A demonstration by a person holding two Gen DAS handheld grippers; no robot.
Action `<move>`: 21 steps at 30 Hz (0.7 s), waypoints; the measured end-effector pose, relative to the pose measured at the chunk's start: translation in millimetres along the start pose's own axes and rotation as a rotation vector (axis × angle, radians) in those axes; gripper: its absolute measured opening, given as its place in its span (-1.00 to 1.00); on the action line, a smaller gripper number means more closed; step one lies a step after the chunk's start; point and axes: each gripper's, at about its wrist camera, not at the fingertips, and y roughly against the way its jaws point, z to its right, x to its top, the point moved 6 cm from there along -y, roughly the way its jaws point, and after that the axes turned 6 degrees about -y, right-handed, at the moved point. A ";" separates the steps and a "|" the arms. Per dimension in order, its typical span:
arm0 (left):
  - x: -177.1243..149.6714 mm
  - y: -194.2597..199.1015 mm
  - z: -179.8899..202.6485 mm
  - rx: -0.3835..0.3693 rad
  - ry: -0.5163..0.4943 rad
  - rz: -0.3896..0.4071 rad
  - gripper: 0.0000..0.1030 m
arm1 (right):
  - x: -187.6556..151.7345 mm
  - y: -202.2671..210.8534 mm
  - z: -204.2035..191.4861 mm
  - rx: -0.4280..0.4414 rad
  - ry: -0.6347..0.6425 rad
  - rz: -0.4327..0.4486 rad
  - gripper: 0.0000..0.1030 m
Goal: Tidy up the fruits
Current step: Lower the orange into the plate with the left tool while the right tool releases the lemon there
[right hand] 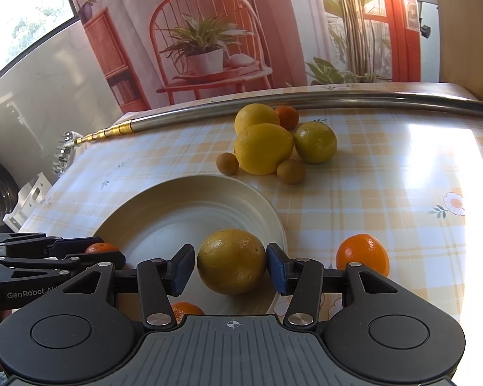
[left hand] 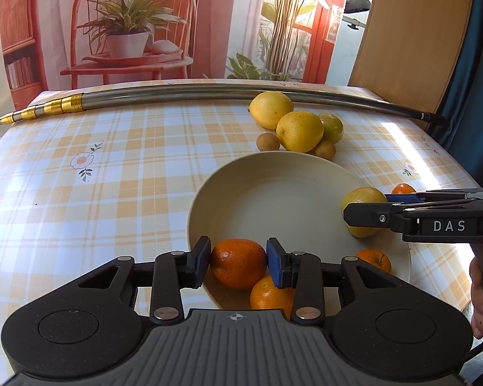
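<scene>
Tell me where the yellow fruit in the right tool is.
The yellow fruit sits between the right tool pads, over the plate near its right rim.

Left gripper [left hand: 237, 262] and right gripper [right hand: 231, 263] each have jaws closed around a fruit

Strong daylight is thrown from the right, and the checked tablecloth [right hand: 386, 173] is washed out by glare. Soft shadows are cast beside the lemons [right hand: 262, 148]. Straight edges are bowed by fisheye distortion; focus is kept sharp.
</scene>
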 end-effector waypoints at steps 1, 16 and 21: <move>0.0 0.0 0.0 0.000 0.000 0.000 -0.23 | -0.1 1.3 -0.2 0.000 0.001 0.004 -0.08; 8.9 10.1 -1.2 -0.028 0.010 0.041 -0.10 | 19.0 20.7 7.6 -0.025 0.004 0.097 -0.02; 25.3 17.6 -4.0 -0.039 -0.007 0.073 -0.10 | 30.0 28.3 19.6 -0.041 -0.015 0.130 -0.02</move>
